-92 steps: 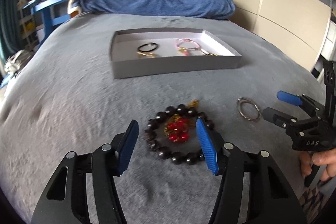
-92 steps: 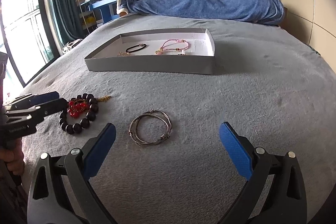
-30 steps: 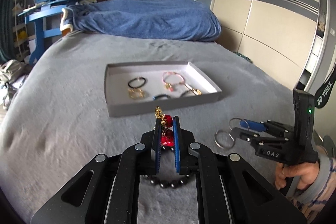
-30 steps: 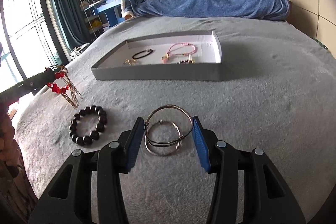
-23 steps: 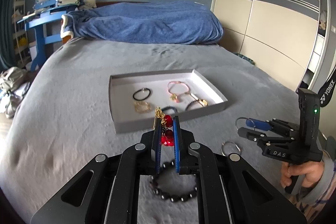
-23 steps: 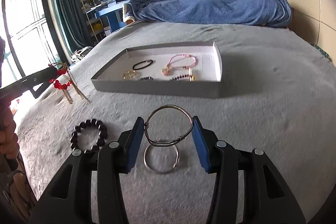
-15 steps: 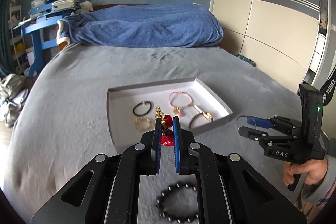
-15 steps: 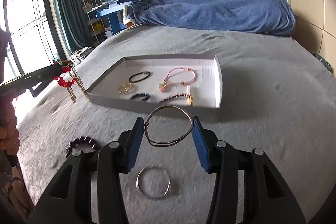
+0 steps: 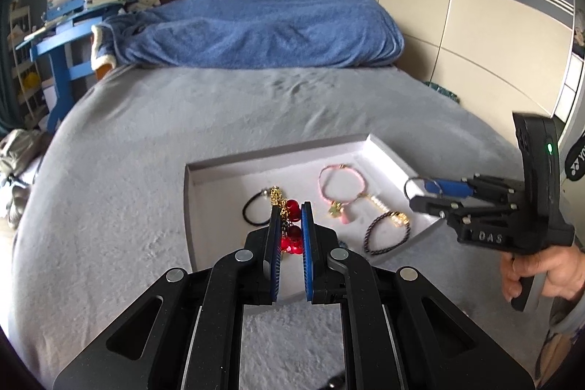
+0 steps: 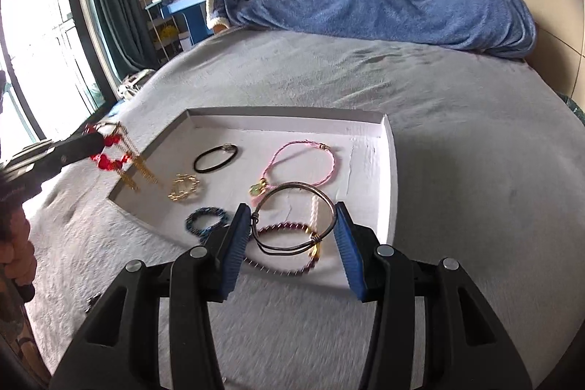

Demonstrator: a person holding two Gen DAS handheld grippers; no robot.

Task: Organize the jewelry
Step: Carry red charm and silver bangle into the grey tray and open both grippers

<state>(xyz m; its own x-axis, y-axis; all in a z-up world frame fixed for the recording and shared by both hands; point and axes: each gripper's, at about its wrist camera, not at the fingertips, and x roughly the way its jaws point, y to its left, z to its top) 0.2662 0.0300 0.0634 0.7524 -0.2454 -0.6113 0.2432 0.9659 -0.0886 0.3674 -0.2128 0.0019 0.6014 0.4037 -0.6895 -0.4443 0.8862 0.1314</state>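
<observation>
Jewelry run nears the tray, both your grippers loaded.

Your left gripper (image 9: 290, 225) is clamped on the red bead charm (image 9: 291, 236) above the white tray (image 10: 389, 178); your right gripper (image 10: 292, 236) pinches the silver bangle (image 10: 294, 218) over its near edge. Several bracelets lie inside already, so both pieces still need releasing, and more may remain out of sight.

Both fisheye cameras are looking forward along their jaws, close above the grey fleece bed (image 9: 128, 152), toward the far blue wall. Both are sharing the shallow white cardboard tray (image 9: 190, 207) (image 10: 389, 170); the left view is looking from its left end, the right view from its near long side.
</observation>
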